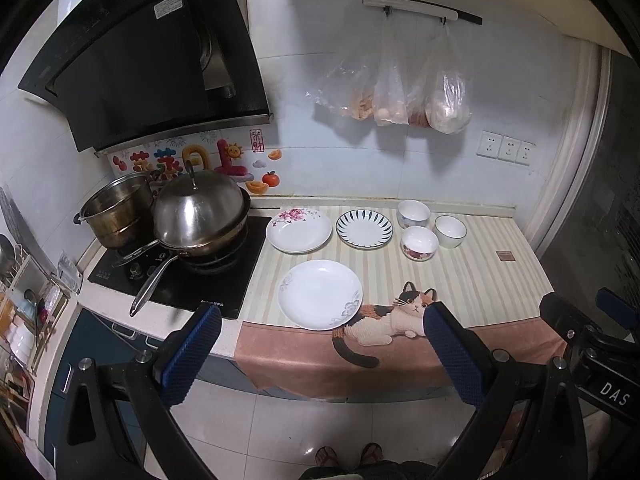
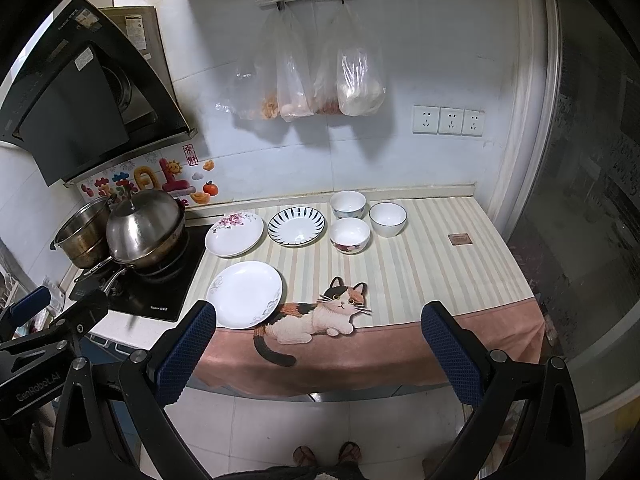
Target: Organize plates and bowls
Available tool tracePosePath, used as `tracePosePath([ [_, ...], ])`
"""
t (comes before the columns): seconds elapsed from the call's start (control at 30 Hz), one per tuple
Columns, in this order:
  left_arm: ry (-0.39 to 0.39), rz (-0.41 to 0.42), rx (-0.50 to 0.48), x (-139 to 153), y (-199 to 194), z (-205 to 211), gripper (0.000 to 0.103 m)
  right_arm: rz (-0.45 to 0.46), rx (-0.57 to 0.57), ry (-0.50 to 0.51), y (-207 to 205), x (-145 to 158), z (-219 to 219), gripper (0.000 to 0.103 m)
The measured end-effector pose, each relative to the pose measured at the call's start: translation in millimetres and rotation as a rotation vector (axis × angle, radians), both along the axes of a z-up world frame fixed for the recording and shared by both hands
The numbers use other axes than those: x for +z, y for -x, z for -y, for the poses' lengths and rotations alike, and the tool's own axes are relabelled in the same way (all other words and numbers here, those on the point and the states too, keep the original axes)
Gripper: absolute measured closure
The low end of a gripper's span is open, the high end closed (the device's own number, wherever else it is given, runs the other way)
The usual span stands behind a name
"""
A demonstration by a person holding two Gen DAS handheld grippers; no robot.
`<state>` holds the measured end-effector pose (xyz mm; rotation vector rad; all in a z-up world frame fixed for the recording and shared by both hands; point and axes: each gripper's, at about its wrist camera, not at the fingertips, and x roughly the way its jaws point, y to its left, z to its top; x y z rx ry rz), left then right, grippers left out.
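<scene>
Three plates lie on the striped cat cloth [image 1: 472, 280] [image 2: 440, 272]: a plain white plate [image 1: 320, 294] [image 2: 245, 294] in front, a pink-flower plate [image 1: 299, 230] [image 2: 234, 233] behind it and a blue-striped plate [image 1: 364, 229] [image 2: 296, 225] to its right. Three bowls cluster further right: a blue-patterned bowl [image 1: 413, 213] [image 2: 348, 204], a red-flower bowl [image 1: 419, 242] [image 2: 350, 235] and a white bowl [image 1: 450, 231] [image 2: 387, 219]. My left gripper [image 1: 322, 326] and my right gripper [image 2: 318, 322] are open, held back from the counter edge with nothing between the fingers.
A stove [image 1: 180, 280] [image 2: 148, 284] on the left carries a lidded pan [image 1: 200, 216] [image 2: 144, 228] with a long handle and a steel pot [image 1: 116, 212] [image 2: 80, 236]. A range hood [image 1: 152, 60] hangs above. Plastic bags [image 1: 400, 92] [image 2: 320, 80] hang on the wall. A small brown square [image 1: 505, 255] [image 2: 459, 239] lies at the right.
</scene>
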<state>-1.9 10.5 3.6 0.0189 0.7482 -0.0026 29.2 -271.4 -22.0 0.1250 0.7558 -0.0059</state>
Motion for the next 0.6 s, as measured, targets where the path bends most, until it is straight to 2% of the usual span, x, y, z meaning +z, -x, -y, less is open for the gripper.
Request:
tracePosePath([
  [0.6, -0.002, 0.005, 0.001, -0.1, 1.6, -0.8, 0.0, 0.007, -0.003, 0.002, -0.9, 2.5, 3.0, 0.0],
])
